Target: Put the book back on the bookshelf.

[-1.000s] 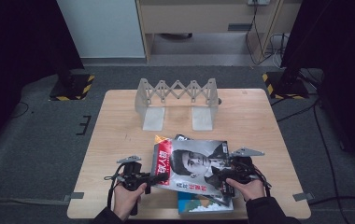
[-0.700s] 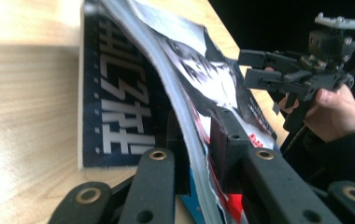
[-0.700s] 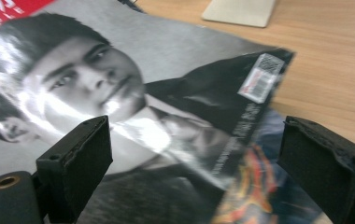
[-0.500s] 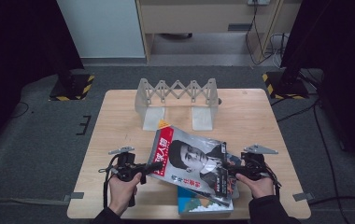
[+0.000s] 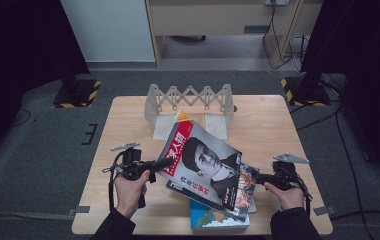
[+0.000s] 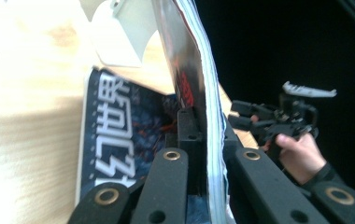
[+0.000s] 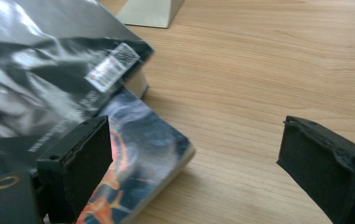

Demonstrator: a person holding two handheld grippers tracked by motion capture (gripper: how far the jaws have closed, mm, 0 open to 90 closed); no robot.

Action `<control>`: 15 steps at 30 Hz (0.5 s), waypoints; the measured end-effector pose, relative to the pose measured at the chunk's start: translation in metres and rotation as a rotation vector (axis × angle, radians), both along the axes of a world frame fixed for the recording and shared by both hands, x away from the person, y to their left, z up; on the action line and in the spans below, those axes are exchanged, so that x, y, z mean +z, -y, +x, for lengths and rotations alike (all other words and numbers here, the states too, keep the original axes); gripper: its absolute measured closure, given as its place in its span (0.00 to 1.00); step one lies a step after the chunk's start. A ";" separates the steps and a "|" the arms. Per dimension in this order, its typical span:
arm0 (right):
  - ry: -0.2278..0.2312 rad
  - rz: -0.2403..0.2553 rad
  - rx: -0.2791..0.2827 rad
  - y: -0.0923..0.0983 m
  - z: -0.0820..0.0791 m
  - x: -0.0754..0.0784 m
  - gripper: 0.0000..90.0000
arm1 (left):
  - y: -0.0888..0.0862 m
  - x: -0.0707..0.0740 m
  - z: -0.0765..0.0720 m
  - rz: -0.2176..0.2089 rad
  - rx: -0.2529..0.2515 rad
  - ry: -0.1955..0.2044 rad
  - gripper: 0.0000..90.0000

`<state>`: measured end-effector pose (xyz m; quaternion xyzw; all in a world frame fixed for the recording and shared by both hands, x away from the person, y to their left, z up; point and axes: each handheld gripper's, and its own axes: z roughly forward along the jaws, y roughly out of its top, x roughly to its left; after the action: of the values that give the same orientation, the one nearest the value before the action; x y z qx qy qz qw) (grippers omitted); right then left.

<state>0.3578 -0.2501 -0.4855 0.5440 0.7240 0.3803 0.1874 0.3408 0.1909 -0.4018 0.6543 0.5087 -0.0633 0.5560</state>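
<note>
From the high view the left hand-held gripper has the left edge of a red-and-black magazine, which tilts up off a stack of books near the front of the desk, its top corner towards the grey folding rack; the left gripper view adds what that angle hides: the jaws, which have just been closing, are clamped tight on the page edges, the magazine stands on edge between them, and a dark blue book cover lies flat below; the right hand-held gripper sits beside the stack's right side; the right gripper view shows its jaws spread wide with nothing between them, bare desk in the gap, the left pad over an orange-and-blue book
</note>
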 end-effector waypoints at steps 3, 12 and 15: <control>-0.003 -0.011 -0.013 0.005 0.001 -0.001 0.10 | 0.000 0.013 0.004 -0.037 0.004 0.007 0.95; -0.002 -0.025 -0.054 0.020 0.004 -0.003 0.10 | 0.005 0.033 0.010 -0.096 0.000 0.010 0.95; -0.001 -0.035 -0.056 0.023 0.005 -0.004 0.10 | 0.004 0.038 0.013 -0.120 0.004 0.015 0.95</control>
<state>0.3630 -0.2727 -0.4891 0.5610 0.7150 0.3620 0.2073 0.3535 0.1869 -0.3643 0.6192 0.5010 -0.0878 0.5982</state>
